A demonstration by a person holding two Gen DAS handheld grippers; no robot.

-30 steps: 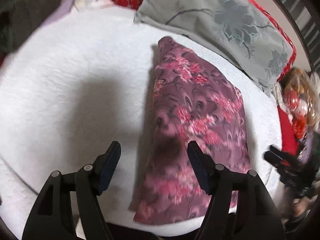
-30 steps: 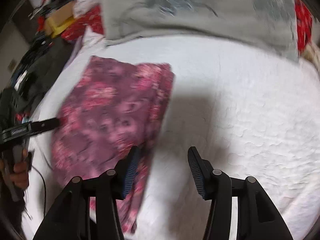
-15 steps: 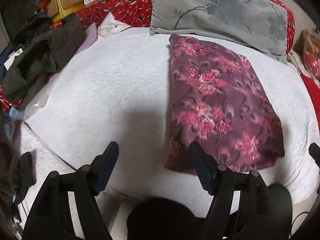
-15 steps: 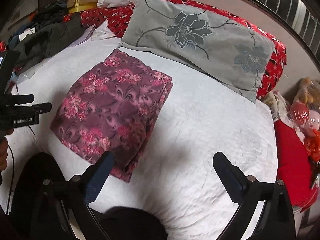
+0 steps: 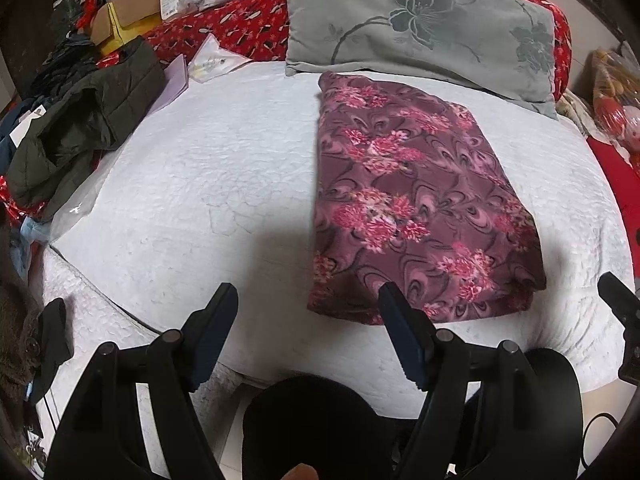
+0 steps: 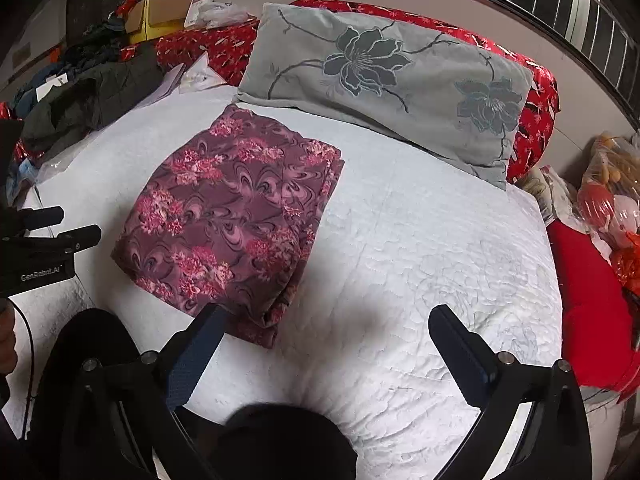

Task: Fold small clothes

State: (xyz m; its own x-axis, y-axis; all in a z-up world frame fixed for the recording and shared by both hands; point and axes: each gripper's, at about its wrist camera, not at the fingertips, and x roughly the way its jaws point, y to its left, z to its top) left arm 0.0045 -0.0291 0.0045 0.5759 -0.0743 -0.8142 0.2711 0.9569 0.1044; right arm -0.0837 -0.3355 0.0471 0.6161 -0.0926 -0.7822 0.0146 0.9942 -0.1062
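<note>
Both of my grippers have drawn back from the floral garment (image 5: pixel 416 196), which a second ago filled the view under my fingers; my right gripper (image 6: pixel 326 354) has just been opening and now stands spread wide with nothing between its jaws. My left gripper (image 5: pixel 308 334) is also apart and empty, above the near edge of the white quilted bedcover (image 5: pixel 192 184). That purple-and-pink garment lies folded into a rectangle on the cover, its far end just in front of the grey flowered pillow (image 6: pixel 392 80). Behind the pillow runs a red patterned blanket (image 5: pixel 236 28). On my left side a dark jacket (image 5: pixel 84 120) slumps over the bed's edge, with a cardboard box (image 5: pixel 124 16) among clutter beyond.
</note>
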